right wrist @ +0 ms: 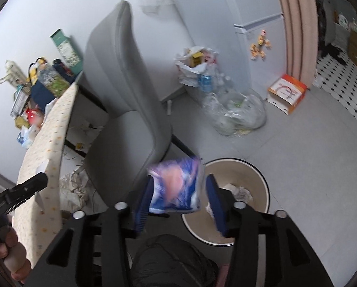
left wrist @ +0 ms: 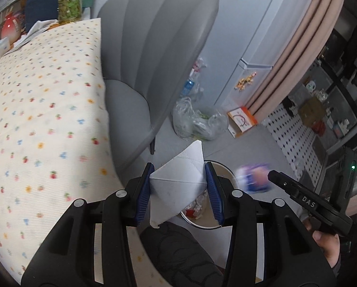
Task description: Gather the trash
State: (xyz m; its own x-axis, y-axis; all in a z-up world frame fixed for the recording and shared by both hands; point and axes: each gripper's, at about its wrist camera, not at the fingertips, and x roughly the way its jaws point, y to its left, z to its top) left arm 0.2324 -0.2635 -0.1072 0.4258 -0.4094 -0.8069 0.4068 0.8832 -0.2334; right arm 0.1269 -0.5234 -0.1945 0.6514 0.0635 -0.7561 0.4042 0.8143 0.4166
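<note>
I had the left gripper (left wrist: 178, 186) clamped on a folded white paper (left wrist: 178, 181) above the round bin (left wrist: 222, 167). My right gripper (right wrist: 178, 198) had its fingers wide; the blurred blue wrapper (right wrist: 176, 186) sat between them, grip unclear, just left of the bin (right wrist: 259, 174), near the grey chair (right wrist: 121, 95).

Both my wrist views look steeply down from close above — sharing the bin (left wrist: 222, 167) (right wrist: 255, 167), grey chair (left wrist: 154, 47) (right wrist: 121, 110) and floor.
</note>
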